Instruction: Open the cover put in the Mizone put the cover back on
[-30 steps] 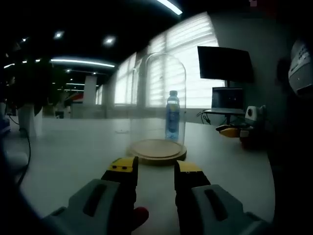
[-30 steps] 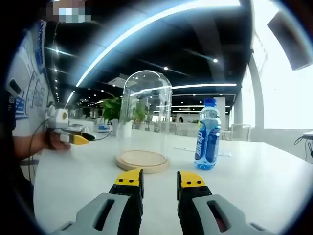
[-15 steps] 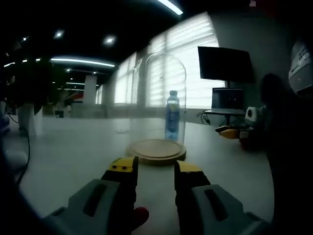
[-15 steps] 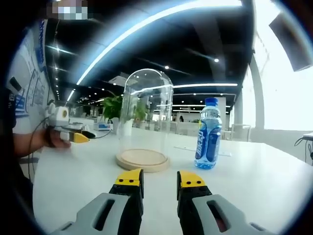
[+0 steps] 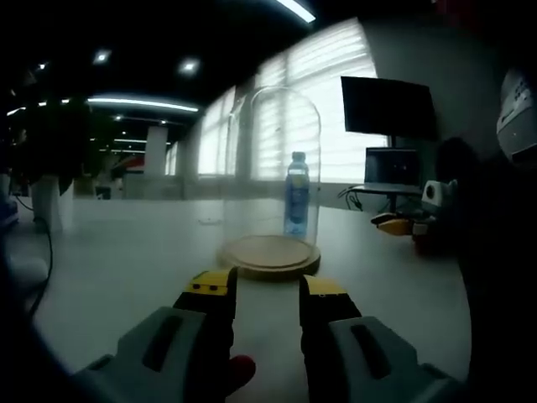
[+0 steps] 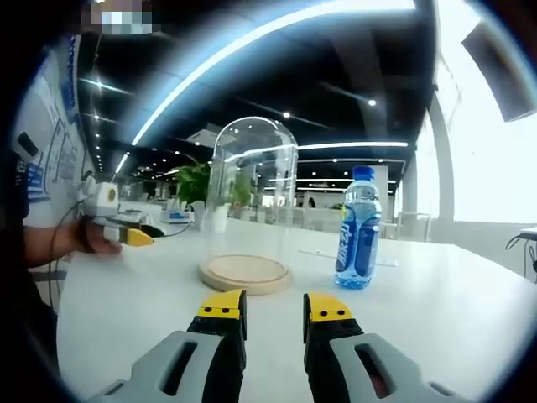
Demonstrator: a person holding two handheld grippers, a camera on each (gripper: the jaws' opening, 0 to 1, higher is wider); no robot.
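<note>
A clear glass dome cover [image 6: 252,197] stands on a round wooden base [image 6: 245,274] on the white table. The blue Mizone bottle [image 6: 357,239] stands upright on the table to the right of the dome, apart from it. In the left gripper view the bottle [image 5: 295,197] shows through the dome [image 5: 277,168], behind it. My left gripper [image 5: 267,290] is open and empty, just short of the wooden base [image 5: 270,257]. My right gripper [image 6: 274,309] is open and empty too, a little short of the base. Each gripper also shows in the other's view: the left gripper [image 6: 117,231] and the right gripper [image 5: 401,224].
The table [image 6: 436,302] is wide and white. A dark monitor [image 5: 388,107] and a laptop [image 5: 390,172] stand at the far right in the left gripper view. A person's arm [image 6: 46,243] holds the left gripper. A cable [image 5: 42,269] lies at the left.
Both views have shifted very slightly. A dark sleeve has come in at the right edge of the left gripper view. The dome, base and bottle have not moved.
</note>
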